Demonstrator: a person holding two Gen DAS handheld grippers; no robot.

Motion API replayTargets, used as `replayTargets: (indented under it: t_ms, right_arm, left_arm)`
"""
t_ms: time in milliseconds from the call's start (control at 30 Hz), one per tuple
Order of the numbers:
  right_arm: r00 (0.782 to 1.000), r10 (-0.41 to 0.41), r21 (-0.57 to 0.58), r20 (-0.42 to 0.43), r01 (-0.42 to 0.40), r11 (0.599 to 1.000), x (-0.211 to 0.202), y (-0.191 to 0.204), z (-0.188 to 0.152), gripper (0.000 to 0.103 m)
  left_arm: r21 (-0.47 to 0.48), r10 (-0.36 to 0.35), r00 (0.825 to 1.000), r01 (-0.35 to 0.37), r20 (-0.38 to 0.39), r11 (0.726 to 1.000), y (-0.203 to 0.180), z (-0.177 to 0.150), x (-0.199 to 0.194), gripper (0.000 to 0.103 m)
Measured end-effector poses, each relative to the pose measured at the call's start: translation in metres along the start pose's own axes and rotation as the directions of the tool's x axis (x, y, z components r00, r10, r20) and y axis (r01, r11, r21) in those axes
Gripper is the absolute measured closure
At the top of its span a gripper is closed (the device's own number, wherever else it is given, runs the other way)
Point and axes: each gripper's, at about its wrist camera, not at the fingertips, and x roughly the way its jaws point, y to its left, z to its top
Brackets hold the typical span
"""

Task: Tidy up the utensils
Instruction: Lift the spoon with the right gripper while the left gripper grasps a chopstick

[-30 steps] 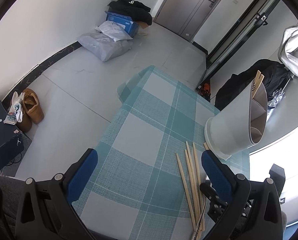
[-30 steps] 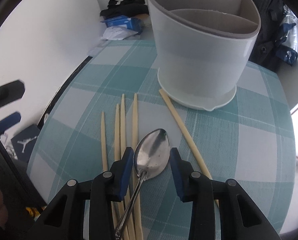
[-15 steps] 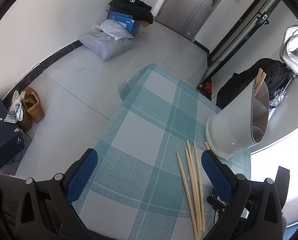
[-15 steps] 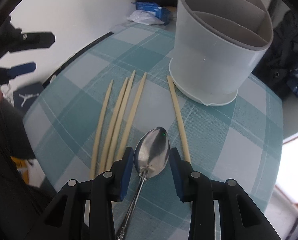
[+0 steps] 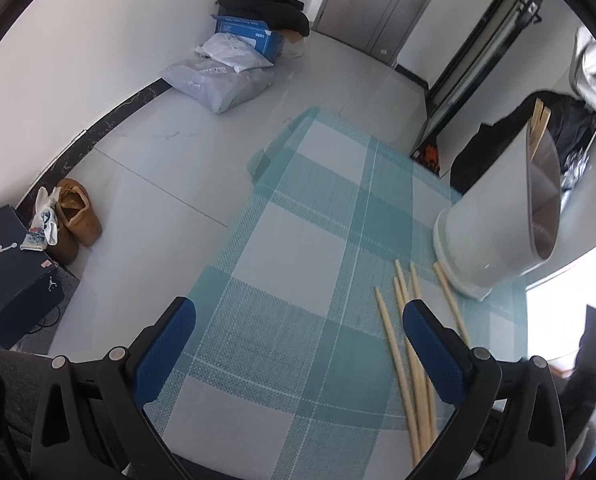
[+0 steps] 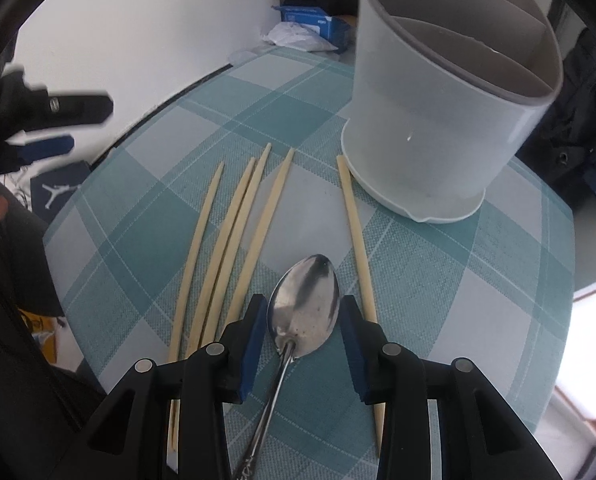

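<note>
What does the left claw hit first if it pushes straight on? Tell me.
Probably the teal checked tablecloth: the open left claw points at bare cloth, with the pale wooden chopsticks off to one side. Depth is unclear.

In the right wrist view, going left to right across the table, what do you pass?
Four loose chopsticks → spoon in the right gripper → single chopstick → white utensil holder.

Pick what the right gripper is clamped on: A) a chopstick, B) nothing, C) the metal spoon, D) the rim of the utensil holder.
C: the right gripper has both blue pads against the bowl of the metal spoon, while the chopsticks lie loose on the checked tablecloth.
</note>
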Motion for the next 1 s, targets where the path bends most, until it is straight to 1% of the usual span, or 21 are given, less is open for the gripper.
replayTargets:
  t_ms: [67,167,233,300,367,467,567,600,633,700,800,867,933,1000]
  right_arm:
    - [1.0,0.007,0.031,0.023,-0.008,0.999,-0.003,-0.007,-0.002,0.068]
    - [0.996,0.033,0.079,0.087,-0.04,0.996,-0.017,-0.021,-0.004,0.068]
    - [0.991,0.05,0.097,0.127,-0.063,0.993,-0.026,-0.026,-0.006,0.068]
    - [0.98,0.058,0.105,0.191,-0.079,0.991,-0.039,-0.031,-0.007,0.068]
    - [0.967,0.057,0.114,0.25,-0.087,0.99,-0.052,-0.037,-0.009,0.068]
    - [0.943,0.037,0.114,0.331,-0.079,0.99,-0.072,-0.039,-0.008,0.068]
    - [0.922,0.017,0.128,0.388,-0.073,0.989,-0.089,-0.039,-0.008,0.068]
    - [0.916,0.012,0.137,0.401,-0.073,0.988,-0.092,-0.04,-0.009,0.068]
    - [0.909,0.011,0.15,0.417,-0.08,0.985,-0.096,-0.043,-0.01,0.068]
    - [0.901,0.005,0.167,0.434,-0.085,0.982,-0.102,-0.043,-0.007,0.068]
    - [0.891,0.0,0.172,0.453,-0.088,0.981,-0.111,-0.045,-0.012,0.068]
    - [0.885,0.001,0.166,0.466,-0.089,0.982,-0.113,-0.048,-0.011,0.068]
    - [0.877,0.005,0.164,0.481,-0.095,0.982,-0.12,-0.052,-0.013,0.068]
    - [0.869,0.004,0.167,0.494,-0.099,0.981,-0.118,-0.051,-0.014,0.068]
  left_arm:
    - [0.013,0.001,1.0,-0.001,-0.018,1.0,-0.003,-0.002,0.003,0.001]
    - [0.035,0.0,0.999,0.002,-0.05,0.999,-0.009,-0.007,0.009,0.001]
    - [0.057,0.011,0.997,-0.007,-0.072,0.998,-0.016,-0.01,0.014,0.001]
    - [0.081,0.016,0.997,-0.009,-0.081,0.997,-0.023,-0.012,0.016,0.001]
    - [0.1,0.04,0.996,-0.031,-0.084,0.994,-0.03,-0.014,0.019,0.001]
    - [0.115,0.067,0.993,-0.056,-0.097,0.992,-0.037,-0.015,0.025,0.001]
    - [0.143,0.143,0.984,-0.127,-0.105,0.982,-0.042,-0.015,0.036,0.001]
    - [0.151,0.169,0.979,-0.151,-0.111,0.977,-0.043,-0.015,0.039,0.001]
    - [0.15,0.175,0.978,-0.157,-0.117,0.976,-0.045,-0.015,0.042,0.002]
    - [0.142,0.156,0.981,-0.139,-0.119,0.98,-0.046,-0.014,0.042,0.002]
    - [0.157,0.188,0.974,-0.167,-0.124,0.973,-0.051,-0.014,0.046,0.002]
    - [0.148,0.181,0.974,-0.161,-0.136,0.976,-0.052,-0.014,0.049,0.004]
    - [0.159,0.198,0.971,-0.176,-0.131,0.971,-0.055,-0.014,0.05,0.005]
    - [0.181,0.226,0.966,-0.201,-0.129,0.963,-0.06,-0.014,0.052,0.009]
